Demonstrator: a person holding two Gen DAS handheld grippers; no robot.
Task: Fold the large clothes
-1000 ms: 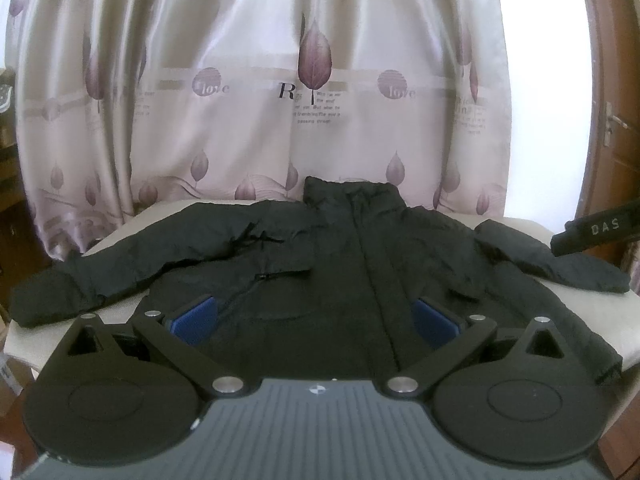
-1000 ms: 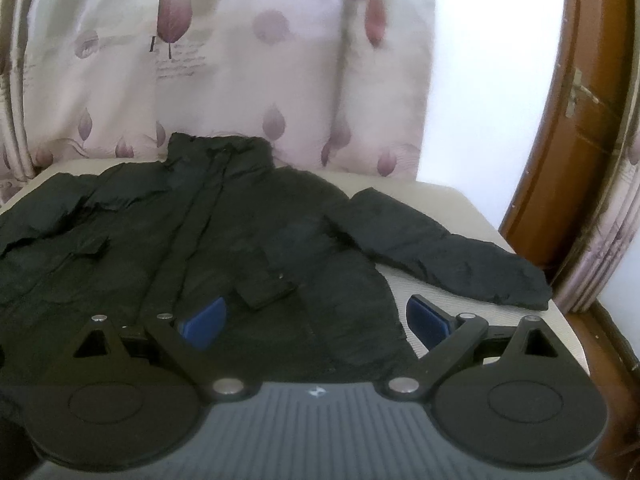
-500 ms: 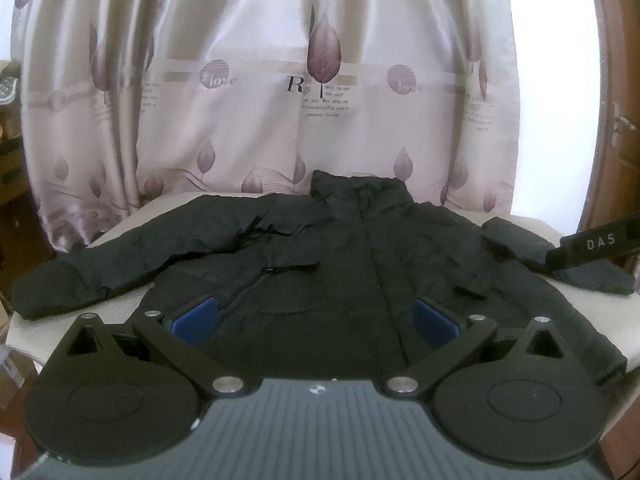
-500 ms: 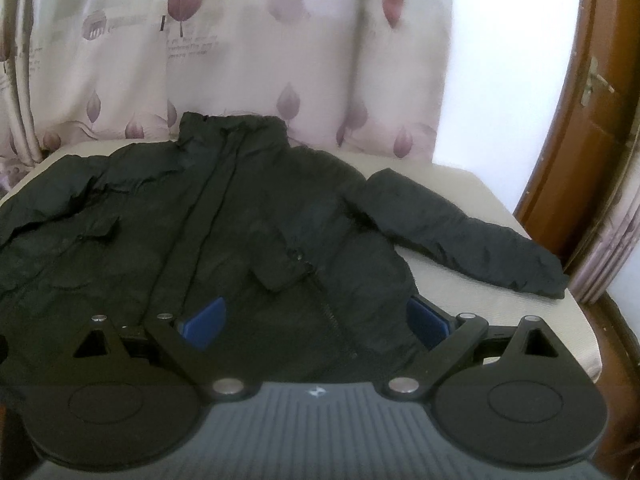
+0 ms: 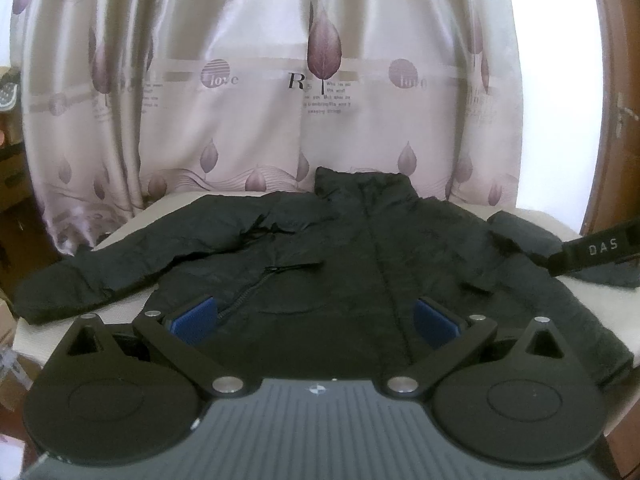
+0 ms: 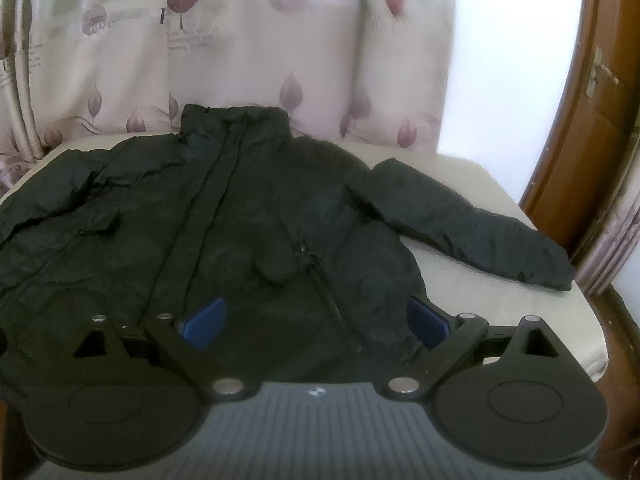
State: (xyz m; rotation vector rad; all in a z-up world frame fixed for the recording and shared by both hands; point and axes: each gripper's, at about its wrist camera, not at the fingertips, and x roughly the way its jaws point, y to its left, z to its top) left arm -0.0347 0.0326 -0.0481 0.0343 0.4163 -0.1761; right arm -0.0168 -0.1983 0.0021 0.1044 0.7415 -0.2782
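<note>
Both jaws stand apart, empty, over the black padded zip-front jacket (image 5: 360, 264) lying flat on the cream counter (image 6: 472, 280). Grip each sleeve cuff, folding inward evenly.

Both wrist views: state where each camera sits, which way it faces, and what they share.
Left wrist: on the left claw, facing forward over the black jacket toward the curtain; its own open blue fingers and the other device's arm show.
Right wrist: on the right claw, facing the jacket's right half and sleeve; open.
Shared: jacket, curtain, table.
</note>
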